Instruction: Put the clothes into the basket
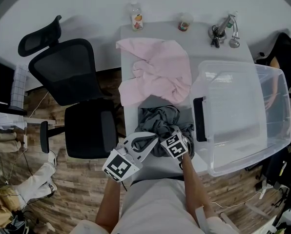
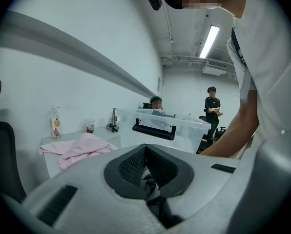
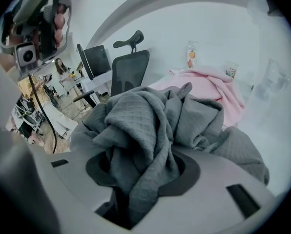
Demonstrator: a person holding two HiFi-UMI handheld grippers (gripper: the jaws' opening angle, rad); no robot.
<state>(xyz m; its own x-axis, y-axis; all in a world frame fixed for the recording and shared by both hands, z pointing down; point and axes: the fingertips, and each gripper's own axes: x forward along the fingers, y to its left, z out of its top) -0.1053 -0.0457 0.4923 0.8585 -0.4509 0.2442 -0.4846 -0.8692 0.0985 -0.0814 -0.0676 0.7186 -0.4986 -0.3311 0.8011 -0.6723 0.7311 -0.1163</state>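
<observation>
A crumpled grey garment [image 1: 160, 121] lies on the near part of the grey table [image 1: 128, 48]. My right gripper [image 1: 178, 133] is shut on it; in the right gripper view the grey garment [image 3: 145, 126] bunches up out of the right gripper [image 3: 140, 165], whose jaws clamp a fold. A pink garment [image 1: 157, 67] is spread behind it. The clear plastic basket [image 1: 277, 111] with a black handle stands to the right, nothing visible inside. My left gripper [image 1: 151, 144] sits beside the grey garment's near left edge. In the left gripper view the left gripper [image 2: 145, 147] has its pads together, no cloth showing between them.
A black office chair [image 1: 72, 82] stands close to the table's left side. At the table's far edge are a bottle [image 1: 136, 18], a small cup [image 1: 185, 22] and metal items [image 1: 223, 33]. Two people [image 2: 213, 108] are behind the basket [image 2: 184, 126].
</observation>
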